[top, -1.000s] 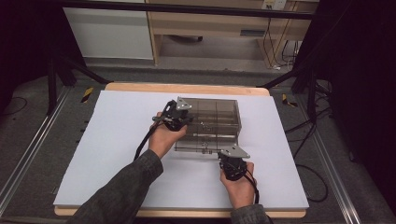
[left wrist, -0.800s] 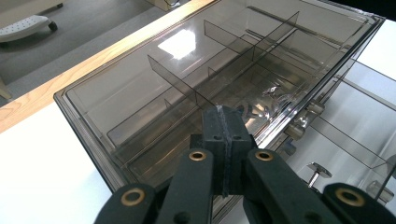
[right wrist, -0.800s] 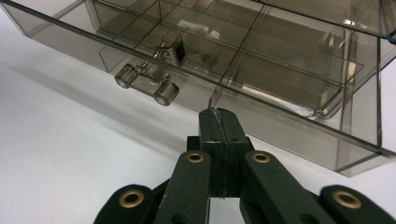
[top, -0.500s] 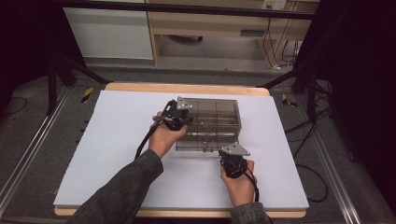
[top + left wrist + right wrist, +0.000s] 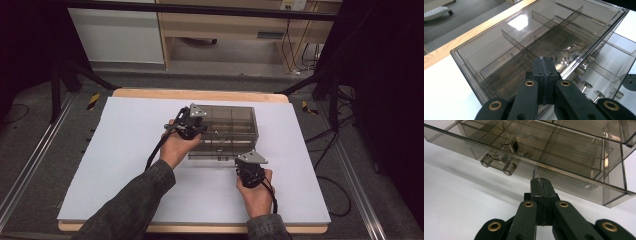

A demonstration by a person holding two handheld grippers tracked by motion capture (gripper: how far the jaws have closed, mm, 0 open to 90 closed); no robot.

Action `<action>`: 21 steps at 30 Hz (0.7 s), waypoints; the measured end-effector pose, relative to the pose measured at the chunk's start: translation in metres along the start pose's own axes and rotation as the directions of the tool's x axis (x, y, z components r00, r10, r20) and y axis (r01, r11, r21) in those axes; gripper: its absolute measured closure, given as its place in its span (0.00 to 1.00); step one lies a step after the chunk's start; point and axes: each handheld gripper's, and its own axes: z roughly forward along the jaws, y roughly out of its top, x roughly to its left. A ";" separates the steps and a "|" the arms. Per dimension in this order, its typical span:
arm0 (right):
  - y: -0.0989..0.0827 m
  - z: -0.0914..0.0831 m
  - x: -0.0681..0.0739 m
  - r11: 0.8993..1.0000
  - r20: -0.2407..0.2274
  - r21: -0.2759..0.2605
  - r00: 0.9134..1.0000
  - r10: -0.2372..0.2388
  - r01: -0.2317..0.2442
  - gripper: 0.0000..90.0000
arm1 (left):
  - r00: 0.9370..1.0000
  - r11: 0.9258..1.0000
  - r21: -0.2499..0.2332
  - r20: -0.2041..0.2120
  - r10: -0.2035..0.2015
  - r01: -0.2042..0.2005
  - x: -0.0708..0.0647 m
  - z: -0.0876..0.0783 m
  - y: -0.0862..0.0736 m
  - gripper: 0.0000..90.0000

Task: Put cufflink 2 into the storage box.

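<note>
One smoky organizer box (image 5: 227,131), drawer (image 5: 529,167) open, small metal clip (image 5: 510,145) inside

Drawer organiser (image 5: 227,131): smoked clear plastic, glossy, glare seen at 11 o'clock on top. Table sheet (image 5: 125,150): white, matt. Table edge (image 5: 200,94): wood. Gripper jaws: black matt plastic, brass-coloured pins.

Right tongs (image 5: 248,159) slightly nearer the drawer (image 5: 220,149).

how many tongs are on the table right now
2. The left tongs rest on top of the smoky clear drawer box; the right tongs sit at the front of its pulled-out drawer.
</note>
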 end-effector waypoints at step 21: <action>0.005 0.008 -0.005 1.000 0.005 0.000 1.000 0.012 -0.012 1.00 | 1.000 1.000 0.001 -0.002 0.005 -0.005 -0.002 0.001 0.001 1.00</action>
